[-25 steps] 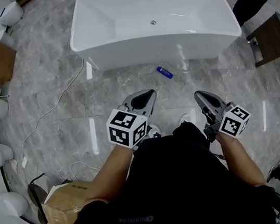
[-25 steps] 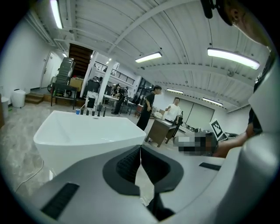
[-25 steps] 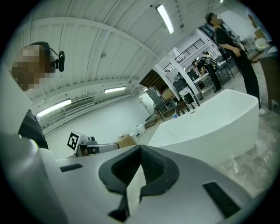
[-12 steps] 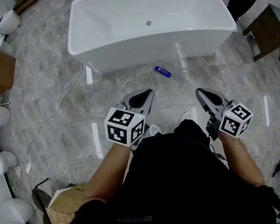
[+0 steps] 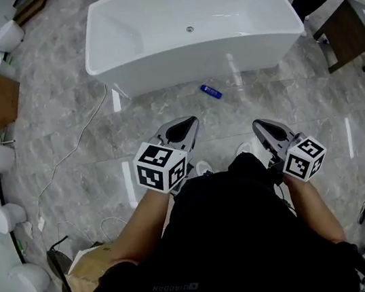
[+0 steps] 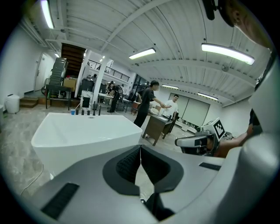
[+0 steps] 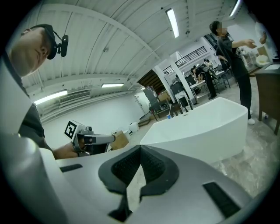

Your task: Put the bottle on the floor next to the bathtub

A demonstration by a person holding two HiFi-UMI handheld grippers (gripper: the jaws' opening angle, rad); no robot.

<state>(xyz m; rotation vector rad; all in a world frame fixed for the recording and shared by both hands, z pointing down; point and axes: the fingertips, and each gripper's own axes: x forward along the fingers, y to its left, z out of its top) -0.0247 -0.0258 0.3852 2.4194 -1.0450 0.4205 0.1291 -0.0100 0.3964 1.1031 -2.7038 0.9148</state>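
Risk first: blue bottle (image 5: 211,91) on its side on the floor (image 5: 71,91), well ahead of both claws, nearer the right one's line, just off the near wall of the bathtub (image 5: 177,70). Round, lying flat on glossy tile, so likely to roll or skid if nudged by a foot or a claw tip on a step forward; could end up away from the bathtub. Loose cable (image 5: 73,149) on the floor out to the left of the left claw, a possible snag for a foot. Pose: left claw (image 5: 185,126) and right claw (image 5: 262,129) held close in front of the body, side by side and well apart, pointing toward the bathtub and tipped slightly down. Both shut pad to pad, holding nothing. Judged done or nearly so: no grasp on the bottle, placement apparently as asked.
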